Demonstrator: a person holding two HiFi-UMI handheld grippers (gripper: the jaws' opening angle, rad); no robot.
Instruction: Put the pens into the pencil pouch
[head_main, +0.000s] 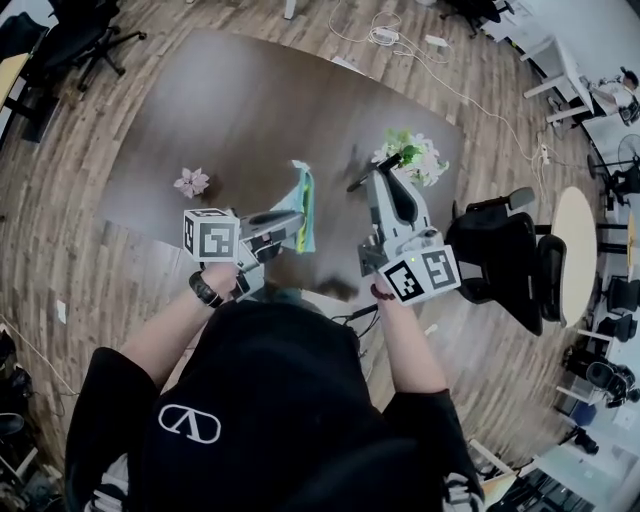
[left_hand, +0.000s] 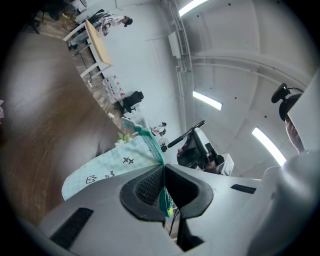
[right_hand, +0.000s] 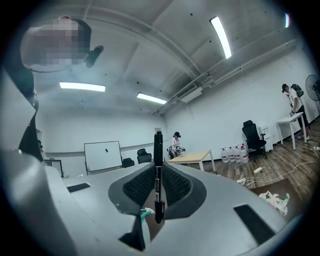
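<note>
The left gripper (head_main: 290, 222) has its jaws shut tight on the green net edge of the pencil pouch (head_main: 304, 200). The pouch is pale green with little drawings, and it hangs in the air over the brown bench (head_main: 250, 100). The right gripper (head_main: 383, 172) has its jaws closed on a black pen (right_hand: 158, 170). In the right gripper view the pen stands straight up between the jaws, and both ends stick out. The pen is near the pouch, on its right, but not in it. A small pink flower (head_main: 191, 182) lies on the bench at the left, and a bunch of white and green flowers (head_main: 418, 158) lies at the right.
</note>
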